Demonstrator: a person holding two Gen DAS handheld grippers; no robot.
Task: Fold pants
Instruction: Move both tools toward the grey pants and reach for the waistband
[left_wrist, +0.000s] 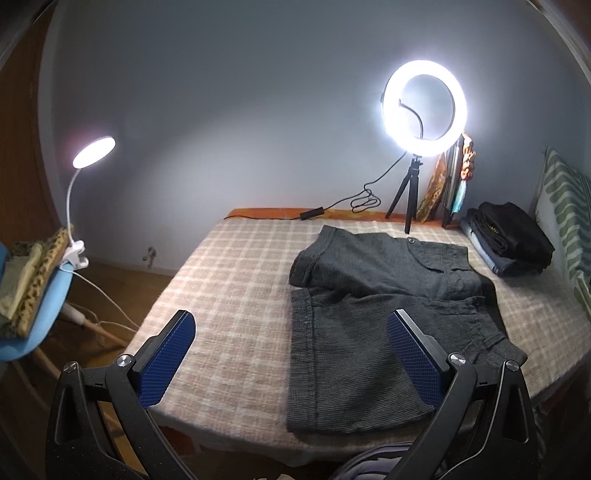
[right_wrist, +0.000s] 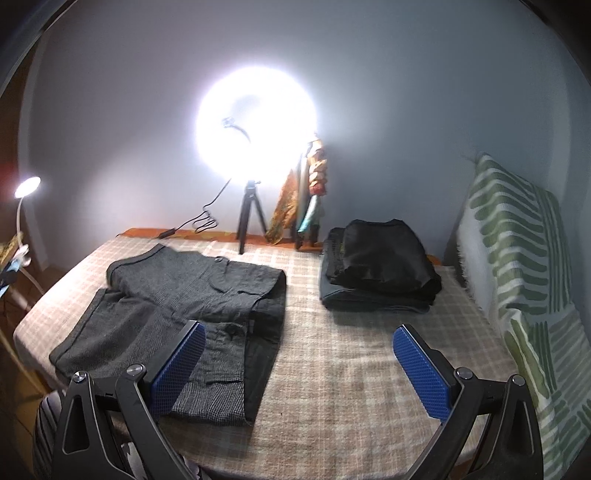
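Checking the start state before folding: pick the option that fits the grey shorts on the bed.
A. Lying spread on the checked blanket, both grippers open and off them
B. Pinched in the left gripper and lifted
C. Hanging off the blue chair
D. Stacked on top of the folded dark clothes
A: the grey shorts lie spread on the checked blanket, apart from the folded dark clothes, while the left gripper and right gripper are open and hold nothing.

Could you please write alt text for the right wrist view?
Dark grey woven shorts lie spread flat on a beige checked bedspread, beneath the open right tool, which holds nothing. A stack of folded dark clothes sits behind, near a glaring white ring light.
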